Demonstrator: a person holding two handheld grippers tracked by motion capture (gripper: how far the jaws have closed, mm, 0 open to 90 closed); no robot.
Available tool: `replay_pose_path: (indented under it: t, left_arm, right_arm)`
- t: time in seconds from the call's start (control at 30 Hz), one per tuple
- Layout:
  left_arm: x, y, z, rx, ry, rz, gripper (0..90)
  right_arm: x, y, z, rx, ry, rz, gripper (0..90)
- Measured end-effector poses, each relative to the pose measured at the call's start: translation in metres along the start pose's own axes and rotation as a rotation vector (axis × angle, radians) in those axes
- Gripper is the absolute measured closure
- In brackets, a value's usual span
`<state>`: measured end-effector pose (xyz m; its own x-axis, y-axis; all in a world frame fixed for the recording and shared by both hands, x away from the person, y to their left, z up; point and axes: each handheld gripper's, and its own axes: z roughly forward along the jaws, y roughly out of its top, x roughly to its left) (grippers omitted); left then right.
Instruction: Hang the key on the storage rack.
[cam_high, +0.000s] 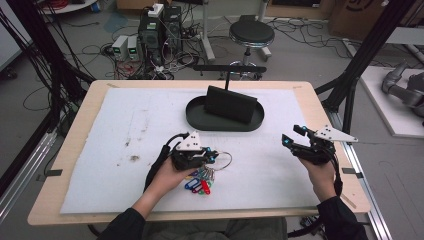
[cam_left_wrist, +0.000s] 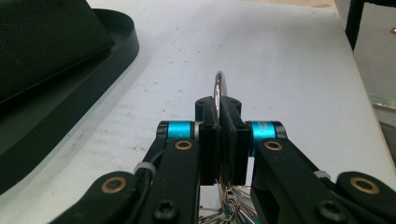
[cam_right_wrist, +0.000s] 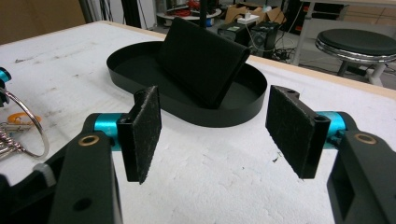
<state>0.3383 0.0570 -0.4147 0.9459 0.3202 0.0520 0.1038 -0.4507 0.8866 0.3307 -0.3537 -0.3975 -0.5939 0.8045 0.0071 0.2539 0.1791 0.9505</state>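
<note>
My left gripper (cam_high: 214, 155) is shut on a large metal key ring (cam_high: 225, 159) near the table's front middle. The ring (cam_left_wrist: 218, 88) stands edge-on between the closed pads and pokes out past them. Coloured key tags (cam_high: 200, 183) in blue, red and green hang from the ring and lie on the white mat under the hand. My right gripper (cam_high: 291, 137) hovers open at the right of the mat with nothing between its felt pads (cam_right_wrist: 142, 135). In the right gripper view the ring (cam_right_wrist: 25, 122) shows at the far left.
A black oval tray (cam_high: 196, 120) sits at the back middle of the mat with a black wallet-like case (cam_high: 230, 104) leaning upright in it. The white mat (cam_high: 125, 135) covers most of the wooden table. A stool (cam_high: 251, 34) and computer gear stand beyond the far edge.
</note>
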Motion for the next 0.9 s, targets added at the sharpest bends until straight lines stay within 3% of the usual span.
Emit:
replay_pose_path:
  t: [0.53,0.9]
  left_arm:
    - [0.004,0.014,-0.024,-0.115,0.052,0.035,86.3]
    - [0.013,0.025,-0.045,-0.186,0.082,0.025,86.3]
  right_arm:
    - [-0.001,-0.001,0.001,-0.003,0.003,0.005,35.9]
    - [-0.003,-0.001,0.001,-0.007,-0.006,0.017,35.7]
